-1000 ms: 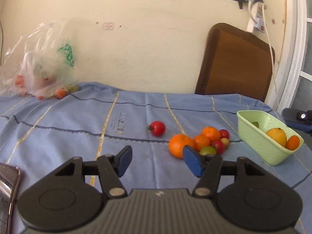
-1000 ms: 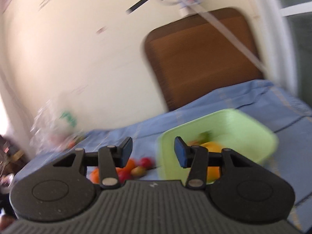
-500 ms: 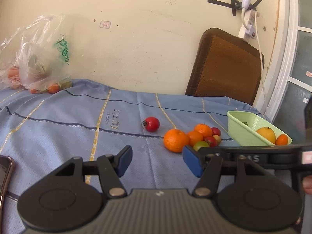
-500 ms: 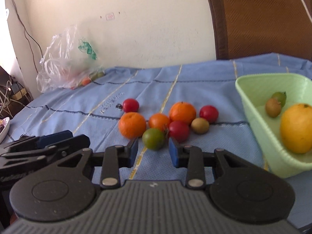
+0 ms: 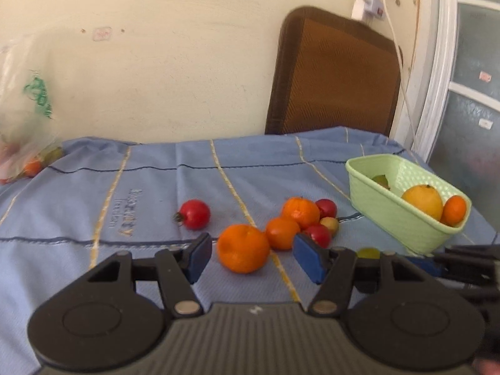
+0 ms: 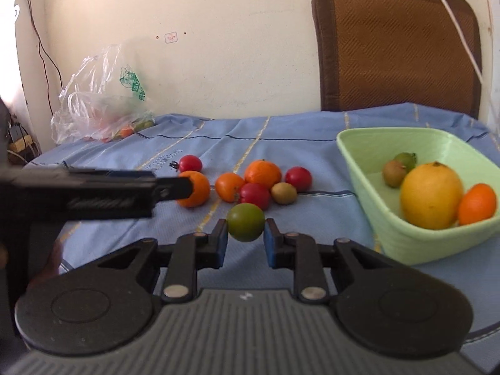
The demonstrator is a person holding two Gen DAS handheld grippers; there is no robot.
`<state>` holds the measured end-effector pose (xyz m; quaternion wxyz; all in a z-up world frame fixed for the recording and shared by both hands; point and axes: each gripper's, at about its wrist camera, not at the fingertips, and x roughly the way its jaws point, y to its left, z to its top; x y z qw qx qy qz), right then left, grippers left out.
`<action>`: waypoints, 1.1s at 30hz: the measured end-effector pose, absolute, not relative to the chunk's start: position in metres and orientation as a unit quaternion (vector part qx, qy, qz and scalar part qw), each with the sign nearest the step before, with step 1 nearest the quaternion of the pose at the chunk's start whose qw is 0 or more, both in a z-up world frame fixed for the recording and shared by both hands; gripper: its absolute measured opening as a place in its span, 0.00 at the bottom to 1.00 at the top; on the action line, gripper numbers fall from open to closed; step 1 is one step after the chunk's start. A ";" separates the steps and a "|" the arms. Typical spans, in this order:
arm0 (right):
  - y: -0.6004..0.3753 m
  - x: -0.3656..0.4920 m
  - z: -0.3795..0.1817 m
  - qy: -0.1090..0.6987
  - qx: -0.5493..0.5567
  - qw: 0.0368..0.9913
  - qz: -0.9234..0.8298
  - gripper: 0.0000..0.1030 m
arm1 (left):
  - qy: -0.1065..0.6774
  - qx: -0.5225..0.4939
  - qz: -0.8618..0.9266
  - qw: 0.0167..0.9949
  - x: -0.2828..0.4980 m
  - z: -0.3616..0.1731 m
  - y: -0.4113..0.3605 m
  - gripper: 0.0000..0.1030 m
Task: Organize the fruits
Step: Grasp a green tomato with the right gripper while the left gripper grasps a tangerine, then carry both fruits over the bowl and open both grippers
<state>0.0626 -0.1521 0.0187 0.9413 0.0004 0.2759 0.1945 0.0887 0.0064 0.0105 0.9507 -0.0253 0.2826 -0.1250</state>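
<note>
A pile of oranges (image 6: pixel 262 173) and red tomatoes (image 6: pixel 254 195) lies on the blue cloth (image 6: pixel 297 125). My right gripper (image 6: pixel 245 240) has its jaws closing on a round green fruit (image 6: pixel 245 222) at the pile's near edge, and both pads press its sides. My left gripper (image 5: pixel 253 259) stands open, with the biggest orange (image 5: pixel 243 247) just ahead between its fingertips and untouched. Its side shows in the right wrist view as the left gripper (image 6: pixel 184 187) beside that orange (image 6: pixel 197 189). To the right, the green basket (image 6: pixel 353 143) holds a yellow citrus (image 6: pixel 431 195), a small orange and two small fruits.
One red tomato (image 5: pixel 193 214) lies apart, left of the pile. A clear plastic bag (image 6: pixel 103 106) with more fruit sits at the cloth's far left. A brown chair back (image 6: pixel 397 47) stands behind the basket against the wall, and a white cord (image 6: pixel 453 22) hangs across it.
The right wrist view swung from the basket to the fruit pile. The right gripper came down and closed on the green fruit. The left gripper moved up to the big orange, still open.
</note>
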 end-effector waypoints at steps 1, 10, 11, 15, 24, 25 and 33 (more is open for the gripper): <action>-0.153 0.065 0.015 0.280 0.002 0.940 0.193 0.27 | 0.291 -0.024 -0.121 0.949 0.095 0.008 0.004 0.57; -0.154 0.063 0.010 0.280 0.006 0.939 0.197 0.27 | 0.314 -0.072 -0.126 0.938 0.062 -0.001 0.015 0.40; -0.153 0.059 0.010 0.278 0.002 0.940 0.196 0.27 | 0.315 -0.075 -0.130 0.937 0.052 -0.002 0.016 0.40; -0.153 0.037 0.009 0.278 -0.010 0.938 0.206 0.29 | 0.311 -0.051 -0.137 0.939 0.014 -0.004 0.006 0.43; -0.149 0.038 0.007 0.281 -0.022 0.940 0.193 0.31 | 0.300 -0.053 -0.110 0.946 0.011 -0.002 0.008 0.57; -0.148 0.038 0.007 0.280 -0.026 0.940 0.192 0.31 | 0.299 -0.055 -0.110 0.946 0.011 -0.002 0.008 0.57; -0.153 0.035 0.010 0.260 -0.019 0.946 0.193 0.26 | 0.302 -0.052 -0.151 0.940 0.015 -0.001 0.003 0.40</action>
